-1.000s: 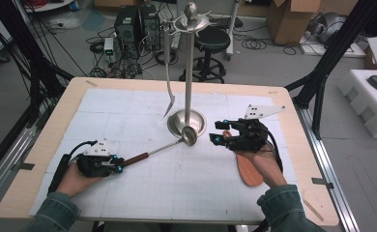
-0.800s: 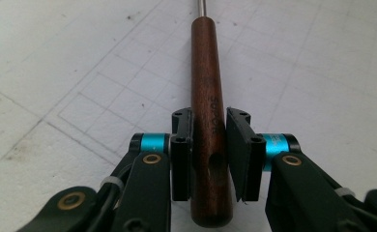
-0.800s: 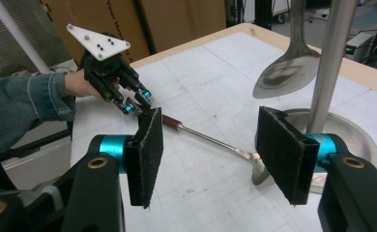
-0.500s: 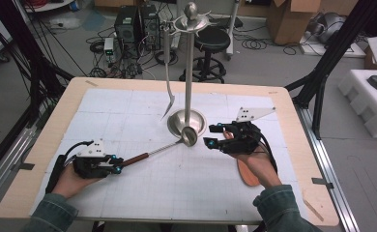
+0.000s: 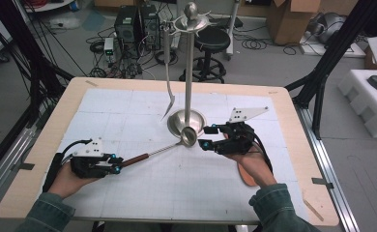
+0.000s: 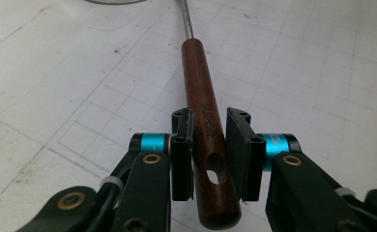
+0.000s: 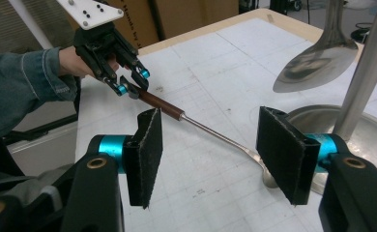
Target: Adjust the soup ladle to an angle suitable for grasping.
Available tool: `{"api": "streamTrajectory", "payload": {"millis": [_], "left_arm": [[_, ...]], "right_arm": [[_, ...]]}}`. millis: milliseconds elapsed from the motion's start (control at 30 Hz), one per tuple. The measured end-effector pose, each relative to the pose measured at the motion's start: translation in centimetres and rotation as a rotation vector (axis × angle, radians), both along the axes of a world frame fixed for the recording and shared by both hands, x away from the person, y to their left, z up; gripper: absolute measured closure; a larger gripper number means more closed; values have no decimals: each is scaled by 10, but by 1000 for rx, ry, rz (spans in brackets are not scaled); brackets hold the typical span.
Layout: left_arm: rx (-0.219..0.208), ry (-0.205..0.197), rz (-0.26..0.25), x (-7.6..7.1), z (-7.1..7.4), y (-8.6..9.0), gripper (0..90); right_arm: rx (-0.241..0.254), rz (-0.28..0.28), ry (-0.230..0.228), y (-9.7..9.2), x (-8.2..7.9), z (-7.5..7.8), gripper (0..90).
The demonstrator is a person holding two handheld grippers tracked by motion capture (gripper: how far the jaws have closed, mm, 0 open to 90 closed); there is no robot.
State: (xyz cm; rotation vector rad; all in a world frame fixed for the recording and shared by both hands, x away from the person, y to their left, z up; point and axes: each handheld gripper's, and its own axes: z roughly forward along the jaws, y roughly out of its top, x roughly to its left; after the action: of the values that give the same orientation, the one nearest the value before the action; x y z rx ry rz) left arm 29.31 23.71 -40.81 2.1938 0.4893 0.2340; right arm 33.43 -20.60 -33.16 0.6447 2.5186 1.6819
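Gleaming steel ladle (image 5: 188,137), slim shaft, dark wooden handle, hanging hole.

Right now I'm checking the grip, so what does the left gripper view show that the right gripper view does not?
Left gripper view alone: the left gripper shut on the ladle's wooden handle, its hanging hole and stamped lettering readable.

Right gripper view alone: the right gripper open with nothing between its pads, the ladle's bowl by the stand's base, and a hanging spatula.

Both: the wooden handle, the metal shaft and the gridded mat.
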Motion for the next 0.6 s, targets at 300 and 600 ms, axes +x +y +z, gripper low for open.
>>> {"api": "streamTrajectory", "payload": {"millis": [300, 600], "left_arm": [[14, -2, -15, -2, 1, 0, 728], [6, 6, -35, -3, 2, -1, 728]], "right_arm": [[-9, 12, 8, 5, 1, -2, 424], [-15, 18, 9, 9, 1, -3, 423]]}}
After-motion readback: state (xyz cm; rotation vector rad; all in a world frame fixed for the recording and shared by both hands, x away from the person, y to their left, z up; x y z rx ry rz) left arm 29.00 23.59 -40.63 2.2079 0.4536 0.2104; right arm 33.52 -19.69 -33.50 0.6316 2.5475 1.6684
